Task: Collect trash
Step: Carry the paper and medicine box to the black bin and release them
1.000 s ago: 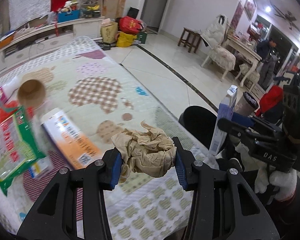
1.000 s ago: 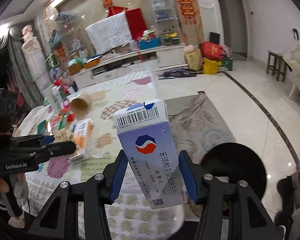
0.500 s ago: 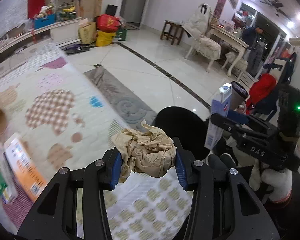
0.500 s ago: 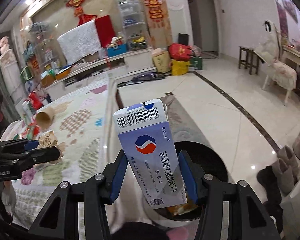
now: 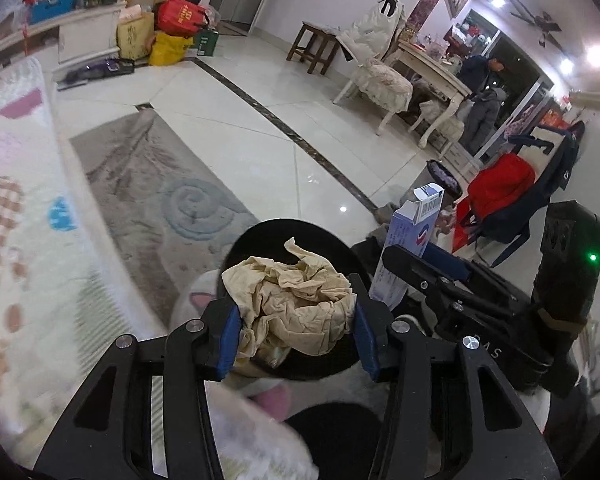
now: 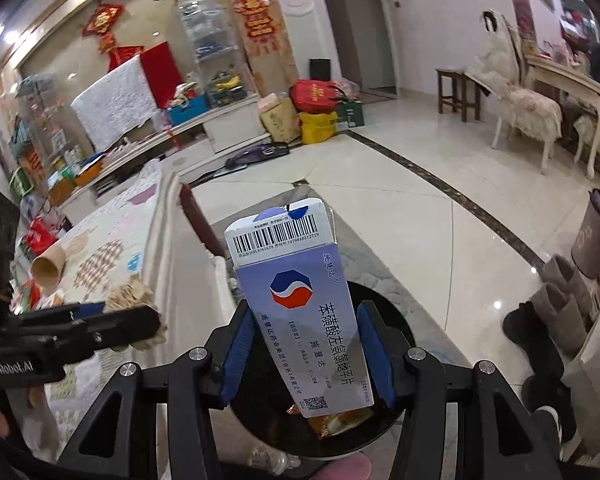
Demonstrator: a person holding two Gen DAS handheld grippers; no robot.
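Left tongs and crumpled paper hiding black bin, contents apparently unreadable

Both handheld grippers share one build: matte black frames with triangular cut-outs, silver screw heads at the joints, and blue pads lining the inner faces of the fingers. The left gripper appears in the right wrist view with white "GenRobot.AI" lettering on its side. The right gripper, seen from the left wrist camera, carries a boxy black housing with a green light, just above white letters ending "AS".
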